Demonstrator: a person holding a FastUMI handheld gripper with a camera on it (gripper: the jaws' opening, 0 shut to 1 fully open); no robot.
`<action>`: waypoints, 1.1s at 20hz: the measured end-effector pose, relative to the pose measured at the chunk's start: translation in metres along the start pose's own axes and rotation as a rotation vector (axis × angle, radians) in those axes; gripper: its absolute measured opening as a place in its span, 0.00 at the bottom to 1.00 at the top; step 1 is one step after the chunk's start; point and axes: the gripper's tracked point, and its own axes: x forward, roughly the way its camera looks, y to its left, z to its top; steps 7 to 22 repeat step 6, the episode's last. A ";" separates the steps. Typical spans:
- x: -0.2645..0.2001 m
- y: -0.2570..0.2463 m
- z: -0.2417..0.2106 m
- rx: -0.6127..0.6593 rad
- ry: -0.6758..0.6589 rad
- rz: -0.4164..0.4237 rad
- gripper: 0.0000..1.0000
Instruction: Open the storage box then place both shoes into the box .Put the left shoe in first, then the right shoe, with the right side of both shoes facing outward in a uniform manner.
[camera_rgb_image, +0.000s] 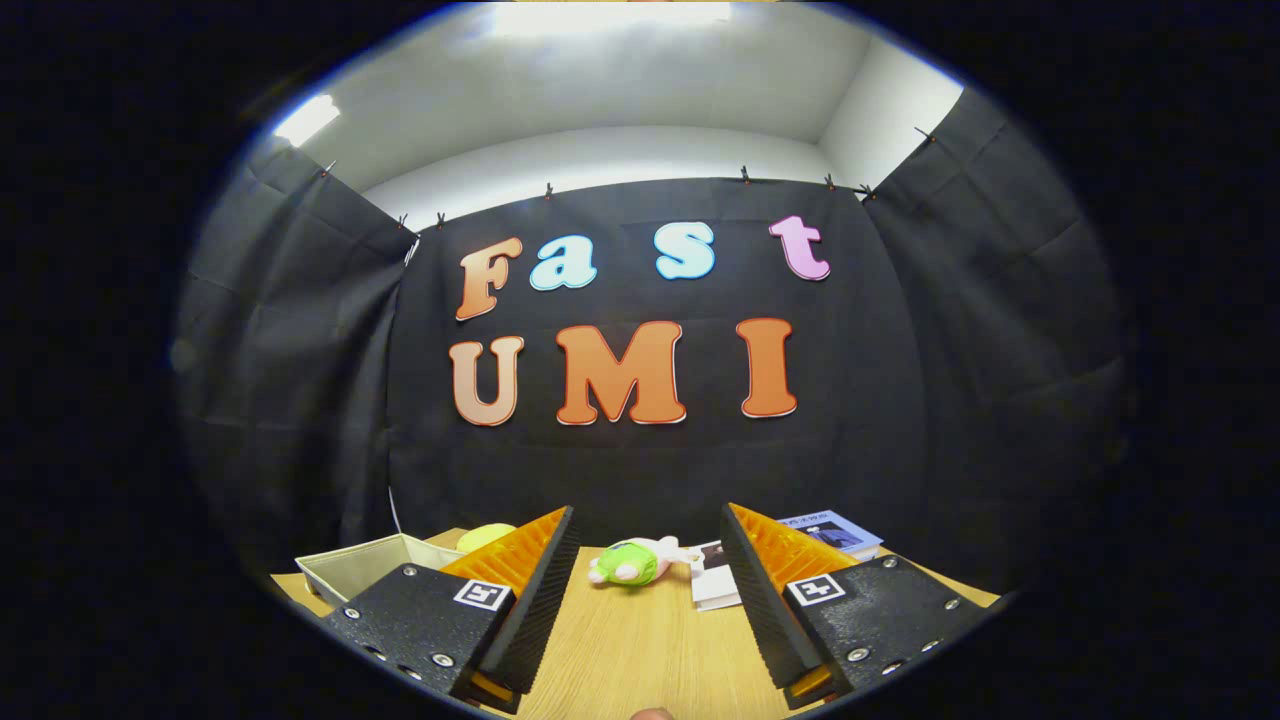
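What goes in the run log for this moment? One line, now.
gripper: open, empty, above light wooden table | ahead: green-and-pink plush toy | beside fingers: pale open fabric bin, printed booklets

No legible text besides the wall's

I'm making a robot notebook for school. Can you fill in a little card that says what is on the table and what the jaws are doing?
surface: wooden table
gripper: jaws open, holding nothing
beyond the jaws: green and pink plush toy lying on the table
beside the toy: white papers, booklet behind them
other side: shallow pale tray, yellow-green object behind it
shoes, storage box: not visible here
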 end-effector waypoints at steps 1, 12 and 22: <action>0.000 -0.004 0.003 -0.013 -0.021 -0.011 0.86; -0.009 -0.019 0.018 -0.052 -0.116 -0.060 0.96; -0.009 -0.019 0.018 -0.052 -0.116 -0.060 0.96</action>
